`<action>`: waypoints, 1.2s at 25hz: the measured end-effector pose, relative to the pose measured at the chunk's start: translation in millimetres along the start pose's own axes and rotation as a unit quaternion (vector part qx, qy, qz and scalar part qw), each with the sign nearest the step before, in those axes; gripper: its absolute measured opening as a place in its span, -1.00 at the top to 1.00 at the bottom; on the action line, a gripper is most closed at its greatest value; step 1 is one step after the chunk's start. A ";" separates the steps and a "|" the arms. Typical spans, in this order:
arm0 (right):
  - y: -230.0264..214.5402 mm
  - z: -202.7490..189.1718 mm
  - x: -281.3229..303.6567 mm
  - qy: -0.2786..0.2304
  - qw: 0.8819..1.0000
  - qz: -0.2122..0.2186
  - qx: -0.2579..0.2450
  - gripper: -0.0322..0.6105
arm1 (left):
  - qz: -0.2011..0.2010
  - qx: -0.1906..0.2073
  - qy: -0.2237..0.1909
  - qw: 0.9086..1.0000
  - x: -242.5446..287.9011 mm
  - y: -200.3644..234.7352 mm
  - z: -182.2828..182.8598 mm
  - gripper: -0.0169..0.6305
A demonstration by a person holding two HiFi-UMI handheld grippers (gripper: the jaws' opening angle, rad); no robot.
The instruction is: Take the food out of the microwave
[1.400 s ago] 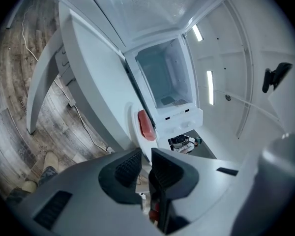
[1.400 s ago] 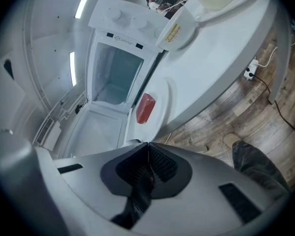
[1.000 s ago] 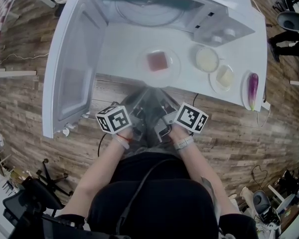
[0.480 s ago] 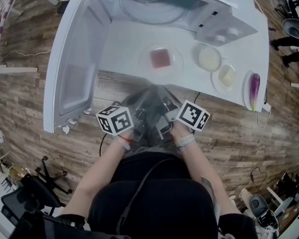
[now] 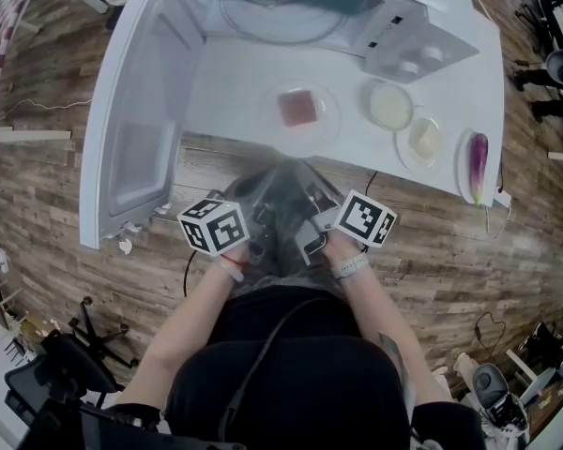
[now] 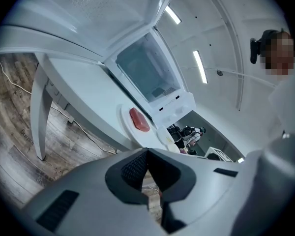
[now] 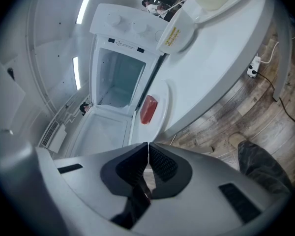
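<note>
A red block of food lies on a clear plate on the white table, in front of the white microwave. The microwave's door hangs open to the left and its cavity is bare. Both grippers hover low, near my waist and short of the table edge. My left gripper has just been closing and is now shut with nothing between its pads. My right gripper is shut and empty too. The food shows ahead of both.
Right of the plate stand a small bowl of white stuff, a dish with a pale yellow piece and a purple eggplant. A power strip and cables lie on the wooden floor. An office chair stands behind me.
Only the head view shifts slightly. Both grippers stay near my waist and nothing on the table has moved.
</note>
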State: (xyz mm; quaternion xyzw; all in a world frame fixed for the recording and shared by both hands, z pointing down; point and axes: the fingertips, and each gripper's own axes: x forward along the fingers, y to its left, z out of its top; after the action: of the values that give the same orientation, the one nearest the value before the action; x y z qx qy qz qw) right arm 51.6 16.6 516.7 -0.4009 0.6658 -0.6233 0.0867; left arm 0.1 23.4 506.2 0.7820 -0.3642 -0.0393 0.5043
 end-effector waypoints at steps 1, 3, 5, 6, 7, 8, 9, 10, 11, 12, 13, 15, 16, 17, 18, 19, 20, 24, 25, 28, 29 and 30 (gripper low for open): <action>1.9 -0.5 -1.3 0.001 1.000 0.004 -0.004 0.82 | 0.000 0.002 0.001 1.000 0.2 -0.7 0.1 0.91; 5.6 -1.5 -3.8 0.005 1.000 0.011 -0.017 0.82 | 0.000 0.009 0.003 1.000 0.6 -2.6 0.3 0.91; 9.2 -2.1 -5.8 0.010 0.999 0.017 -0.037 0.82 | -0.001 0.017 0.004 1.000 1.4 -4.9 0.6 0.91; 11.3 -2.2 -6.5 0.012 0.999 0.020 -0.048 0.82 | -0.002 0.022 0.005 1.000 1.8 -6.1 0.9 0.91; 13.8 -2.3 -6.9 0.014 0.998 0.023 -0.062 0.82 | -0.002 0.027 0.005 1.000 2.2 -7.5 1.6 0.91; 16.6 -2.1 -7.1 0.017 0.996 0.025 -0.079 0.82 | -0.003 0.032 0.005 0.999 2.7 -8.9 2.6 0.91; 19.4 -1.9 -7.3 0.020 0.995 0.026 -0.099 0.82 | -0.004 0.037 0.005 0.999 3.1 -10.3 4.0 0.91; 22.1 -1.6 -7.5 0.022 0.992 0.026 -0.121 0.82 | -0.004 0.042 0.004 0.999 3.3 -11.6 5.6 0.91; 24.6 -1.3 -7.8 0.024 0.989 0.025 -0.143 0.82 | -0.004 0.048 0.003 0.999 3.2 -12.9 7.3 0.91; 26.9 -0.7 -8.4 0.026 0.985 0.022 -0.166 0.82 | -0.004 0.053 0.002 0.999 3.1 -14.1 9.1 0.91; 28.9 0.2 -9.1 0.027 0.981 0.019 -0.189 0.82 | -0.004 0.058 0.001 0.998 3.0 -15.3 11.2 0.91; 33.4 3.7 -11.2 0.024 0.973 0.015 -0.228 0.82 | -0.004 0.067 -0.002 0.998 2.8 -17.7 15.6 0.91; 36.1 5.8 -12.4 0.021 0.969 0.014 -0.244 0.82 | -0.004 0.070 -0.004 0.998 2.4 -18.7 17.9 0.91; 38.7 7.8 -13.5 0.017 0.966 0.014 -0.258 0.82 | -0.004 0.074 -0.006 0.997 1.9 -19.6 20.0 0.91; 41.0 9.7 -14.5 0.013 0.963 0.014 -0.270 0.82 | -0.004 0.077 -0.007 0.997 1.4 -20.3 21.8 0.91; 42.7 11.2 -15.5 0.010 0.960 0.014 -0.279 0.82 | -0.004 0.079 -0.009 0.997 1.0 -21.1 23.2 0.91; 43.9 12.3 -16.5 0.008 0.959 0.013 -0.285 0.83 | -0.004 0.081 -0.010 0.997 0.6 -21.9 24.2 0.91; 46.8 15.6 -20.6 -0.001 0.955 0.013 -0.298 0.83 | -0.007 0.087 -0.012 0.996 0.2 -25.9 25.3 0.91; 47.5 16.0 -21.5 -0.003 0.954 0.013 -0.300 0.83 | -0.008 0.089 -0.012 0.996 0.0 -27.0 25.5 0.91; 49.4 16.5 -24.1 -0.008 0.953 0.013 -0.303 0.83 | -0.011 0.094 -0.014 0.995 -1.5 -30.0 26.6 0.91; 50.1 16.8 -24.9 -0.010 0.953 0.013 -0.303 0.83 | -0.011 0.096 -0.014 0.995 -1.8 -31.0 27.1 0.91; 50.9 17.3 -25.7 -0.012 0.952 0.013 -0.304 0.83 | -0.013 0.098 -0.015 0.995 -2.0 -32.1 27.6 0.91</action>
State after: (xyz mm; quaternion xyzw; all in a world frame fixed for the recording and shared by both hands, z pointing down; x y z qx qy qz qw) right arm 57.7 15.0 457.5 -0.4068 0.8279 -0.3853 -0.0237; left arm 3.9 10.8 465.9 0.8315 -0.3640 -0.0214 0.4191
